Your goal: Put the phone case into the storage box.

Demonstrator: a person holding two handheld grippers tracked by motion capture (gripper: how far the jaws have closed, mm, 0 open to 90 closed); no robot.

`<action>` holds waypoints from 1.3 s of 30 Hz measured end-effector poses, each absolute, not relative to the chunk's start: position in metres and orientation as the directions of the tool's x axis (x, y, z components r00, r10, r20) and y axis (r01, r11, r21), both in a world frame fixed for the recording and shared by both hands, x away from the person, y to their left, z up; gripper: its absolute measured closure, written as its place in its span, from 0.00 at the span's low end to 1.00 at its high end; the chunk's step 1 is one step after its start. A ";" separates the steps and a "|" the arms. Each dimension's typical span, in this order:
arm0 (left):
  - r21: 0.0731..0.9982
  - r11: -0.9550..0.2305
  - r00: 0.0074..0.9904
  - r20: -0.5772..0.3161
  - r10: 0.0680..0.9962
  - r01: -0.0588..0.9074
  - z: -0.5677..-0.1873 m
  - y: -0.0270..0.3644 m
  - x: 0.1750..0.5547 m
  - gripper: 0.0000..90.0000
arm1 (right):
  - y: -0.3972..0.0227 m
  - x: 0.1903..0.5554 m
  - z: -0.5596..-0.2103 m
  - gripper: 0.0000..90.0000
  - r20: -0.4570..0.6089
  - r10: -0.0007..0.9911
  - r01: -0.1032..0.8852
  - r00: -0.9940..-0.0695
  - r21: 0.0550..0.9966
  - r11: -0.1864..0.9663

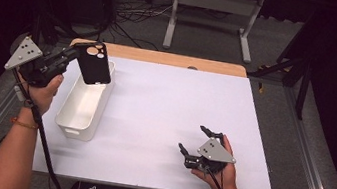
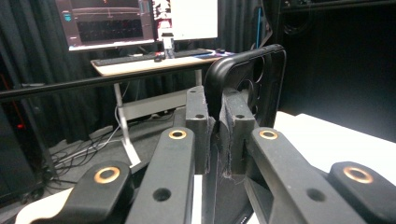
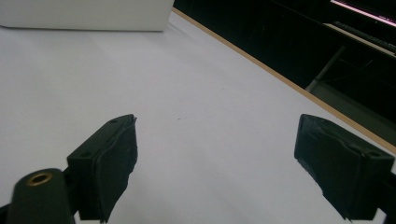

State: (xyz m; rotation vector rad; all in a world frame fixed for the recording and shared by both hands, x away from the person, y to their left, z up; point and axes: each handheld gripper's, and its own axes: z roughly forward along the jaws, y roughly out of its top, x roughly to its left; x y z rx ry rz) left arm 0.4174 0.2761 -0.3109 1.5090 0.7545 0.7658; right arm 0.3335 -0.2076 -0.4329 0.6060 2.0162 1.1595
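Note:
A black phone case (image 1: 94,63) with round camera cut-outs hangs in the air above the far end of a white bin (image 1: 67,122). My left gripper (image 1: 75,54) is shut on the case's edge. In the left gripper view the two pads pinch the rim of the black phone case (image 2: 243,79), which stands up beyond my left gripper (image 2: 217,135). My right gripper (image 1: 193,139) rests on the white table (image 1: 165,104) near the front right, jaws wide apart with nothing between them. In the right gripper view, my right gripper (image 3: 217,163) shows bare table between its pads.
The white bin (image 3: 84,14) lies lengthwise along the table's left side and looks empty. A wooden strip (image 1: 162,57) runs along the far table edge. Beyond it stands a white desk frame (image 1: 214,10) with cables on the floor. A monitor and keyboard (image 2: 140,28) sit behind.

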 end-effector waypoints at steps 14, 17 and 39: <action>0.992 -0.115 0.564 0.064 0.823 0.055 -0.313 0.285 0.445 0.93 | -0.207 0.333 -0.435 0.16 -0.348 0.700 0.055 -0.624 0.874 0.483; 0.991 -0.115 0.561 0.060 0.825 0.064 -0.314 0.289 0.451 0.93 | -0.205 0.334 -0.435 0.16 -0.344 0.703 0.061 -0.622 0.874 0.482; 0.981 -0.145 0.580 0.042 0.814 0.133 -0.341 0.295 0.500 0.93 | -0.199 0.344 -0.441 0.16 -0.316 0.705 0.113 -0.636 0.865 0.489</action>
